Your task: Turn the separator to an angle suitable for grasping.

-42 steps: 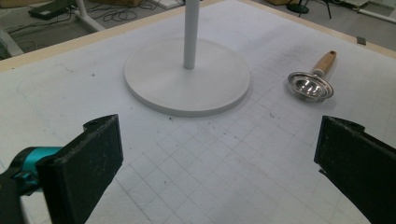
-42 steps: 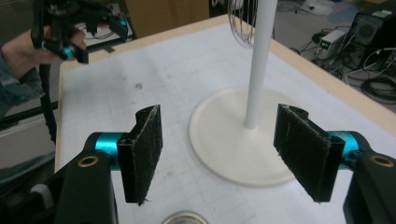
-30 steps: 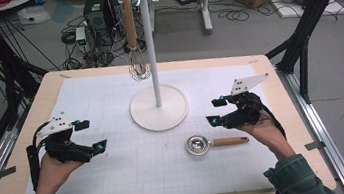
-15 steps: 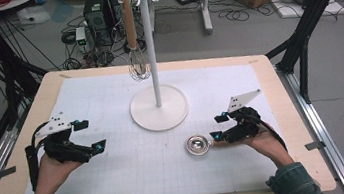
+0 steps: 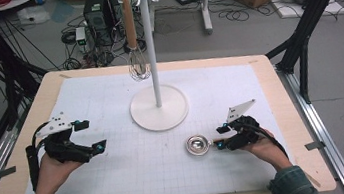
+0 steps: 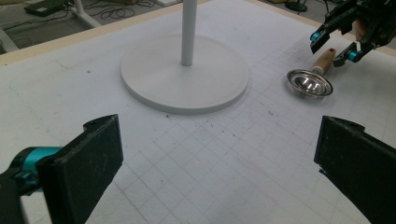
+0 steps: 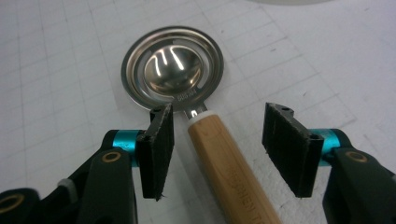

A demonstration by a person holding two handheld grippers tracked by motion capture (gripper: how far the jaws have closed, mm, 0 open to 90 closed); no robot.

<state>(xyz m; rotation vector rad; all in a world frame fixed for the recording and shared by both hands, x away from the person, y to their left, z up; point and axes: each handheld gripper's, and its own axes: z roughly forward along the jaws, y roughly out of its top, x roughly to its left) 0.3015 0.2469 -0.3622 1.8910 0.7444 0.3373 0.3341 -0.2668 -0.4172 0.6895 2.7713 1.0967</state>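
- While the left gripper (image 5: 83,137) rests low over the white mat (image 5: 119,174) with its jaws spread wide and nothing between them, the right gripper (image 5: 219,137) sits down at the mat on the other side.
- The right gripper's jaws have just been closing; they stand half open astride the wooden handle (image 7: 233,168) of a small metal strainer (image 7: 172,70), and its own view shows a gap on both sides, so the pads do not press on it yet.
- The strainer (image 5: 198,144) lies flat on the mat, just in front of the round white base of the stand (image 5: 159,108), its shiny bowl pointing away from the right hand (image 5: 262,148) and its handle running back under the gripper.
- In the left gripper view the strainer (image 6: 309,82) sits well apart, past the base of the stand (image 6: 184,74), with the right gripper (image 6: 332,46) above its handle.
- A whisk (image 5: 136,56) with a wooden handle hangs from a hook at the top of the stand, clear of the table (image 5: 280,88).
- The left hand (image 5: 53,170) rests near the front left edge of the mat.
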